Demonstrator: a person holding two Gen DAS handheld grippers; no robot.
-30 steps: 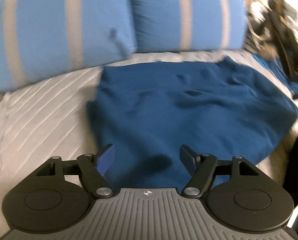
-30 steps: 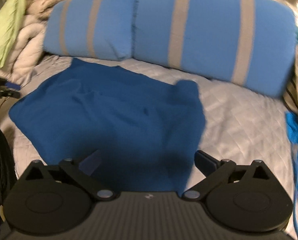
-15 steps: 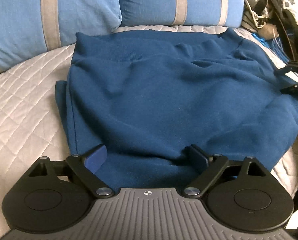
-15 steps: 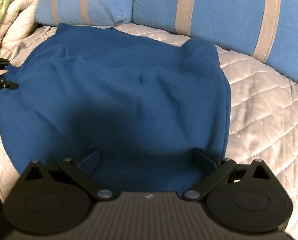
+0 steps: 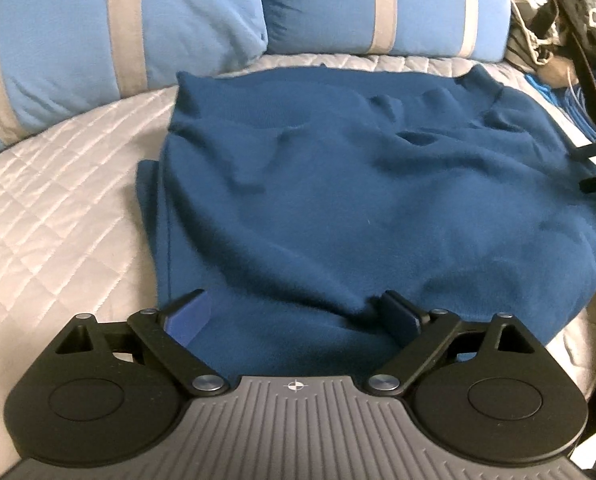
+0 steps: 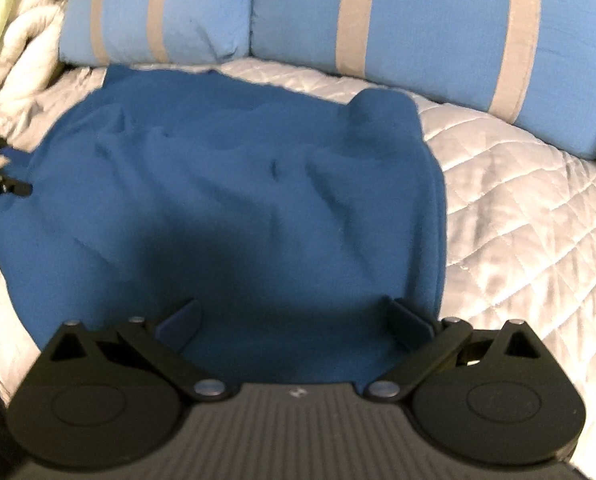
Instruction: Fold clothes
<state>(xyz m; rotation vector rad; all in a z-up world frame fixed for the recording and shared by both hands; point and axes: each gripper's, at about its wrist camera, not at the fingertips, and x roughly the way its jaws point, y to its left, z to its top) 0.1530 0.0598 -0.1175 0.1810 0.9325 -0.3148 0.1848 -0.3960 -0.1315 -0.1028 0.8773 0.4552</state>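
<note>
**Both grippers wide open over blue garment on bed**

Dark blue garment lies spread and rumpled on the grey quilted bedspread, near edge toward both cameras, far edge close to two blue pillows with grey stripes. What kind of garment: cannot tell, no sleeves or neckline readable; ribbed-looking band at the far edge is blurred.

Left gripper: jaws spread wide, fabric between and under the pads, nothing pinched. A ridge of cloth bunches against the right-hand pad; real contact there is unclear. Fingertips partly sunk behind cloth.

Right gripper: jaws spread wide, hovering low over the garment's near edge, nothing gripped. Its own shadow darkens the cloth in front, so folds there are hard to read. Right wrist view is soft overall.

Each gripper shows only as black fingertips at the other view's frame edge, cut off.

Clutter at the upper right of the left view: straps, cords, unidentifiable. Pale bedding pile at the far left of the right view, cropped.
</note>
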